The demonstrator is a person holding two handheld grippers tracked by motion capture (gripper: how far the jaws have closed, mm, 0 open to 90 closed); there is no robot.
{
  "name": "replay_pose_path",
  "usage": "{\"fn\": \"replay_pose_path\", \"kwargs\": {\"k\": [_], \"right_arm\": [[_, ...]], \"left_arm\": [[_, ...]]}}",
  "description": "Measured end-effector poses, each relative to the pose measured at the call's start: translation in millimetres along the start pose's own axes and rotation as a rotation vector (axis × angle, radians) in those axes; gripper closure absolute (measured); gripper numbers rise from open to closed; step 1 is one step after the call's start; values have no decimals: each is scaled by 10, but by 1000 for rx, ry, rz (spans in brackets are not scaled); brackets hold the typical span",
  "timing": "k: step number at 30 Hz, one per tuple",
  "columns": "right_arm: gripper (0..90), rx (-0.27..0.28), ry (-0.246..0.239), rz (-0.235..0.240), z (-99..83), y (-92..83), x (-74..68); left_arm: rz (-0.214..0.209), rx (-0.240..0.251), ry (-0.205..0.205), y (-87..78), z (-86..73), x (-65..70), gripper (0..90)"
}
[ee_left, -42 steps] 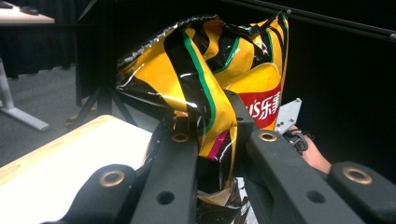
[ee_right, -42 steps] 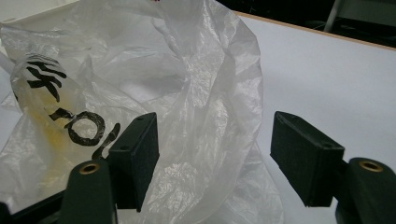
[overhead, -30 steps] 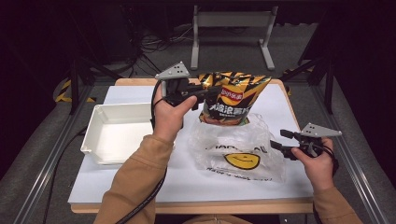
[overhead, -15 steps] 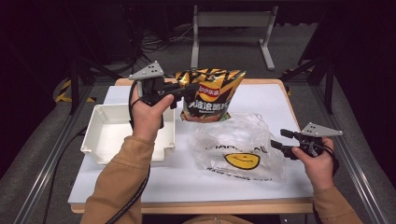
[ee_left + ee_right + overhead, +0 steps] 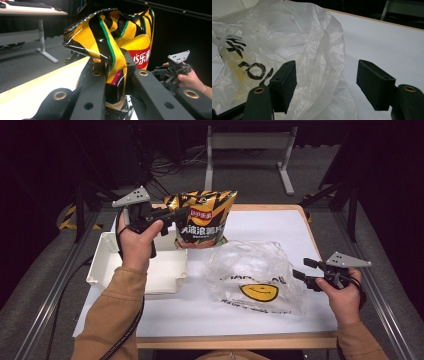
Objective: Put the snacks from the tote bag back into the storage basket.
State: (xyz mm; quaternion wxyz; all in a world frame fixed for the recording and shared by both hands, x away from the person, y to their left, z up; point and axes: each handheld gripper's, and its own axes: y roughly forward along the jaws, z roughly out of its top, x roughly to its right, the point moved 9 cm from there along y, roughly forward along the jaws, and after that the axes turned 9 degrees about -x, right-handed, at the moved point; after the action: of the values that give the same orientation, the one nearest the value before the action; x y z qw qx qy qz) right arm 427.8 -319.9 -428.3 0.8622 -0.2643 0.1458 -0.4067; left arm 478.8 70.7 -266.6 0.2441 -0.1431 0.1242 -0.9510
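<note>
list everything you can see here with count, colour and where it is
chip bag: 1, yellow, black and orange, held up over the table's far side, beside the bin
plastic bag: 1, clear with a yellow smiley, flat on the table's right half
bin: 1, white, table's left side
table: 1, white top with wood edge
left gripper: 1, black, shut on the chip bag's side
right gripper: 1, black, open at the plastic bag's right edge
hands: 2, tan sleeves, from the bottom edge
</note>
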Motion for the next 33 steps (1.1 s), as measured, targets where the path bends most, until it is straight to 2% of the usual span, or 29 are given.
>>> {"fn": "replay_pose_path", "kwargs": {"k": [12,15,21,33], "right_arm": [[329,4,-1,-10,-3,-35,29],[329,4,-4,-12,3,-31,27],[329,1,-10,2,9,4,2],[329,-1,-25,19,52,74,-27]], "left_arm": [[47,15,-14,-281,-33,-220,846],[47,21,-20,-334,-40,-255,846],[77,29,-37,-495,-85,-379,846],[122,23,-36,-723,-133,-529,844]]}}
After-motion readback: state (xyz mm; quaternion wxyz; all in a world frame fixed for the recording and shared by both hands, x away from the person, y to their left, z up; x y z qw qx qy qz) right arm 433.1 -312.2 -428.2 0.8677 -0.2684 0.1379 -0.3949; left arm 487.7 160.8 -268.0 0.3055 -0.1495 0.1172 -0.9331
